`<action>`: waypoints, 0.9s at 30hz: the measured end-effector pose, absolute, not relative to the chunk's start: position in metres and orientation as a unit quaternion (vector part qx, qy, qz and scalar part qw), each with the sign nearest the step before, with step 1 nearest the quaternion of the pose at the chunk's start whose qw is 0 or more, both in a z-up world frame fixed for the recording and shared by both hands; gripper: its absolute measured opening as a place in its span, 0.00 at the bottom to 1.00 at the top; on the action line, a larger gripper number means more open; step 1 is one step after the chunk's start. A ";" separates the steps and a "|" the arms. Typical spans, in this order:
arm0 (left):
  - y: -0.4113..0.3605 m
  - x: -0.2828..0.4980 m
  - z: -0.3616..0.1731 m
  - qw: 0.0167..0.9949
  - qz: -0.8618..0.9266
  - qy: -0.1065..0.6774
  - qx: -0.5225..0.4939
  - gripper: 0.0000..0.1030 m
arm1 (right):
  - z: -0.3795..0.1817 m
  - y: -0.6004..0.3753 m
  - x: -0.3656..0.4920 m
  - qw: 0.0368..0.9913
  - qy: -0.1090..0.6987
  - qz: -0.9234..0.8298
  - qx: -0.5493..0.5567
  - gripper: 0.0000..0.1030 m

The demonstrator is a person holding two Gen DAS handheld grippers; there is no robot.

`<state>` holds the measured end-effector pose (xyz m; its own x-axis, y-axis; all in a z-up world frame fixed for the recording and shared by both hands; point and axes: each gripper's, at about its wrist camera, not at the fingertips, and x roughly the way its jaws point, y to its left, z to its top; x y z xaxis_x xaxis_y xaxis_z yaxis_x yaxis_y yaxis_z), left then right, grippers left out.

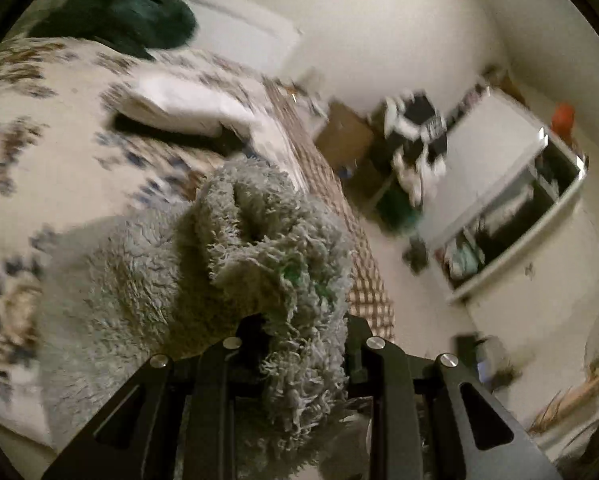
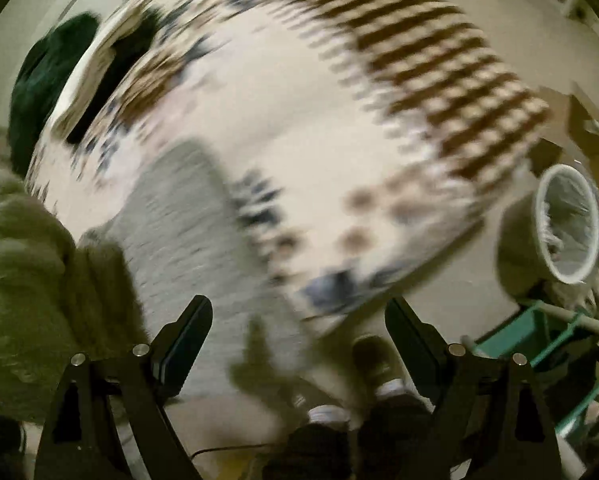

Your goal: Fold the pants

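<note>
The fleece pants (image 1: 259, 264) are grey, shaggy and thick: soft and limp, probably light but bulky, so a fold will likely spring open unless pressed down, and the pile should give a sure, non-slip hold. Best taken at a hem or waistband edge, pinching all layers together.

In the left wrist view the left gripper (image 1: 305, 344) is closed on a bunched wad of the pants at lower centre, the rest trailing to the lower left across the floral bedspread (image 1: 51, 92). It points along the bed towards a white pillow (image 1: 187, 108) at upper centre.

The right gripper (image 2: 299, 344) is wide apart and holds nothing, hanging over the near bed edge; the pants lie at left and centre-left of its heavily blurred view.
</note>
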<state>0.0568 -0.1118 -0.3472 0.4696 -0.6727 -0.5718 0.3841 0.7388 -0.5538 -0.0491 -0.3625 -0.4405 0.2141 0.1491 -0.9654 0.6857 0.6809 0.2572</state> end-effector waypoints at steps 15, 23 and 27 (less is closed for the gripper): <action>-0.200 0.052 -0.335 0.810 -0.315 0.486 -0.090 0.90 | -0.423 -0.450 -0.068 0.701 0.566 -0.210 0.380 0.87; -0.088 0.105 -0.330 0.832 -0.164 0.523 -0.089 0.90 | -0.428 -0.411 0.008 0.711 0.557 -0.041 0.427 0.92; -0.026 0.128 -0.378 0.816 -0.084 0.566 -0.085 0.90 | -0.451 -0.380 0.045 0.703 0.568 0.011 0.427 0.94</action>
<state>0.1285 -0.0265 -0.3782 0.3451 -0.2337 -0.9090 0.0415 0.9714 -0.2340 0.0453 -0.3802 -0.4508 0.3535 0.5013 -0.7898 0.4704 0.6345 0.6133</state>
